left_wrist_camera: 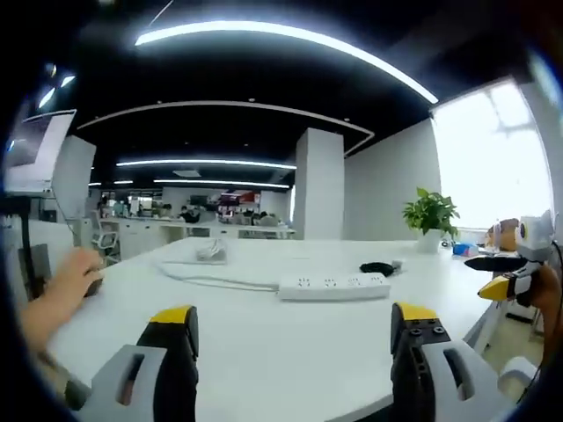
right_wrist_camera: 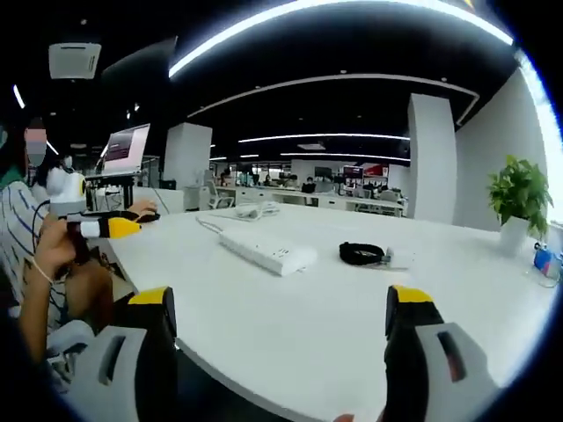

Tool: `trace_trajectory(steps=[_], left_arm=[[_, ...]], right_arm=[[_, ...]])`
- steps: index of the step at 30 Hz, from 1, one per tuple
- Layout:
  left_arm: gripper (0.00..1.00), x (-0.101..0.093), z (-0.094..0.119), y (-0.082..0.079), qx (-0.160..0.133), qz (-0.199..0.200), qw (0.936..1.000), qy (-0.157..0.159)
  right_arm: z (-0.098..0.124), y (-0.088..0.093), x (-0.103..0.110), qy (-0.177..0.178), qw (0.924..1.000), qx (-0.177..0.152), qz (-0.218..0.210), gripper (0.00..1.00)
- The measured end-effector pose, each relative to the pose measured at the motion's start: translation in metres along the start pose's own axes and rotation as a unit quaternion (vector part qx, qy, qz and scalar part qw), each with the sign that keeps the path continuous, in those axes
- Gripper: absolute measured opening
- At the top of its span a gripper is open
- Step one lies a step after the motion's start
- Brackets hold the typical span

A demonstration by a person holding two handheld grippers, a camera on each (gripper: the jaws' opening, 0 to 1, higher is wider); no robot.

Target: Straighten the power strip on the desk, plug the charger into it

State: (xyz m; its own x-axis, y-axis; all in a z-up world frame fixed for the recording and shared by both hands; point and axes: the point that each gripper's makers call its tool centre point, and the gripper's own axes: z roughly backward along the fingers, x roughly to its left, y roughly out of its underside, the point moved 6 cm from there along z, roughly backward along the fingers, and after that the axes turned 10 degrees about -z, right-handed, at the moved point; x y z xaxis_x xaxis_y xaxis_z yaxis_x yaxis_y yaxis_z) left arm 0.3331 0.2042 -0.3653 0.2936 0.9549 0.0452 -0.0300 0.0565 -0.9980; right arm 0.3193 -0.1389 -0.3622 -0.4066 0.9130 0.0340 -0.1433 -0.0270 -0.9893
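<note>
Ahead of both wide-open, empty tools, left (left_wrist_camera: 292,338) and right (right_wrist_camera: 280,330), the white strip (left_wrist_camera: 333,285) lies askew on the tabletop (left_wrist_camera: 264,352), likely light, rigid and slick, best nudged at its ends; black charger (right_wrist_camera: 362,254) just beyond.

We are seeing a white power strip (left_wrist_camera: 334,285) lying on a white desk (left_wrist_camera: 290,352), a black coiled charger cable (right_wrist_camera: 363,253) beside it, yellow-tipped grey grippers (left_wrist_camera: 295,330) framing the view, a green potted plant (right_wrist_camera: 519,195) glowing in a white pot, and a striped sleeve (right_wrist_camera: 18,237) showing.
</note>
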Motion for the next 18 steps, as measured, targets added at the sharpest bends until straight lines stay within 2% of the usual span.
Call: trace_trajectory(steps=[2, 4, 6, 10, 16, 18], left_arm=[[0.92, 0.007, 0.002, 0.000, -0.006, -0.011, 0.9996, -0.026], [0.92, 0.008, 0.001, 0.004, -0.007, -0.016, 0.9993, -0.033], [0.92, 0.010, -0.003, 0.010, -0.001, -0.015, 0.9994, -0.032], [0.92, 0.011, -0.011, 0.024, 0.020, -0.007, 0.9994, -0.026], [0.92, 0.014, -0.017, 0.037, 0.034, -0.019, 0.9984, -0.042], [0.91, 0.013, -0.018, 0.038, 0.032, -0.034, 0.9976, -0.050]], right_arm=[[-0.001, 0.001, -0.007, 0.033, 0.9994, -0.004, -0.001, 0.99], [-0.006, 0.004, -0.013, 0.061, 0.9981, -0.012, -0.009, 0.99], [-0.014, 0.012, -0.016, 0.069, 0.9975, 0.000, -0.015, 0.99], [-0.023, 0.022, -0.017, 0.064, 0.9976, 0.019, -0.021, 1.00], [-0.025, 0.030, -0.026, 0.086, 0.9955, 0.016, -0.038, 0.99], [-0.024, 0.029, -0.028, 0.092, 0.9952, 0.003, -0.033, 0.96]])
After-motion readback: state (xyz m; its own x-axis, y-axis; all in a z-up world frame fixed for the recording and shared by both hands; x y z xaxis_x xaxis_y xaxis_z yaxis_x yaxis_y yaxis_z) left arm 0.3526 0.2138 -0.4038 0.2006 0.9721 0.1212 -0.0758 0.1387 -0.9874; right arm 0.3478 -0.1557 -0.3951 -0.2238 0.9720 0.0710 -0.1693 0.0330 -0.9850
